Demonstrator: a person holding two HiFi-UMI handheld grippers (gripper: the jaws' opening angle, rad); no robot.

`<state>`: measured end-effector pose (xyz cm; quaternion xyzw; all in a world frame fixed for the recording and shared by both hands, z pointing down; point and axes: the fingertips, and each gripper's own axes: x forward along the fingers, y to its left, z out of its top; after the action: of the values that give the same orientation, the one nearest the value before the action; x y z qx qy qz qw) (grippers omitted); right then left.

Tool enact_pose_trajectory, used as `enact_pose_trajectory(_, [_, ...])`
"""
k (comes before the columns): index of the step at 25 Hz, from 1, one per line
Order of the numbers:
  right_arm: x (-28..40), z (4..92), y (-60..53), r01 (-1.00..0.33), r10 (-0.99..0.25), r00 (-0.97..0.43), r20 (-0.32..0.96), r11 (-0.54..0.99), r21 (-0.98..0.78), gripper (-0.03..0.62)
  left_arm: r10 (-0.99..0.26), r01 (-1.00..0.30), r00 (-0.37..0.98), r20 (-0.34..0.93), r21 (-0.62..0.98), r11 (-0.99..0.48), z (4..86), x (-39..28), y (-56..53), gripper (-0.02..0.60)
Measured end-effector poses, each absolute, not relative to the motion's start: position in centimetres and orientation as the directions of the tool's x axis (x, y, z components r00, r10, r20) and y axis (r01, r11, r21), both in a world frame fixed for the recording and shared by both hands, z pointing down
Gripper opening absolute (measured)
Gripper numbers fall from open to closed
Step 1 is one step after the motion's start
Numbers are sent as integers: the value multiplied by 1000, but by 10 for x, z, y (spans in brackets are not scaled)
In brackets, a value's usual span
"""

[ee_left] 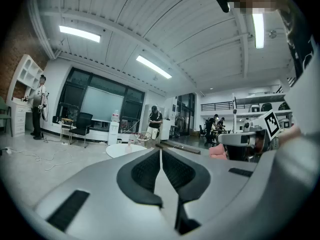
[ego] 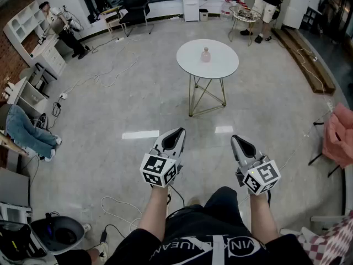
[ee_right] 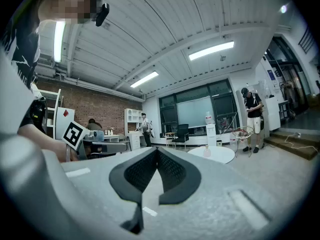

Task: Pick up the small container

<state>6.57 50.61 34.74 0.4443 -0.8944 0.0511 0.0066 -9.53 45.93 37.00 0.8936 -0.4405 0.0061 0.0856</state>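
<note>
1. Left gripper (ego: 177, 133), lower centre of the head view, left of the pair. Jaws pressed together, nothing between them. Held level at the person's front and aimed up-frame toward the table, probably a carrying posture for the approach.

2. Right gripper (ego: 237, 140), lower centre, right of the pair. Jaws likewise pressed together and empty, level, parallel to its partner. Both would need to spread before any grasp.

3. Floor (ego: 110, 104), glossy grey, a bare stretch between the grippers and the table. Loose cables trail across its left half, clear of the direct path.

4. Round white tabletop (ego: 222, 66), upper centre, on thin gold wire legs (ego: 207, 95). It stands alone in open floor, so it looks reachable from any side.

5. Small container (ego: 206, 54), the task's thing. It stands upright near the middle of the tabletop, well apart from both grippers. Pale pink, translucent-looking, rounded body narrowing to a short neck and cap. Finer detail is too small to tell. It also shows beyond the right gripper's tips, right of centre in that gripper's view (ee_right: 207, 152). Pick-up not yet begun.
</note>
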Motion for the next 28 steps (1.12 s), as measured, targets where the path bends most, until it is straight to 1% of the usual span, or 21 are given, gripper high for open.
enact_pose_trajectory(7, [44, 335, 502, -781, -778, -624, 71, 624, -30, 5, -800, -798, 595, 75, 180, -576, 367, -115, 456, 20])
enact_pose_trajectory(14, [45, 344, 480, -792, -787, -611, 91, 609, -52, 6, -804, -802, 587, 95, 202, -561, 377, -120, 432, 20])
enact_pose_trajectory(20, [42, 350, 445, -798, -793, -602, 90, 600, -50, 6, -809, -805, 580, 95, 216, -552, 385, -128, 394, 20])
enact_pose_trajectory(28, [53, 352, 379, -810, -805, -586, 89, 584, -55, 6, -806, -801, 586, 86, 214, -560, 383, -120, 329, 20])
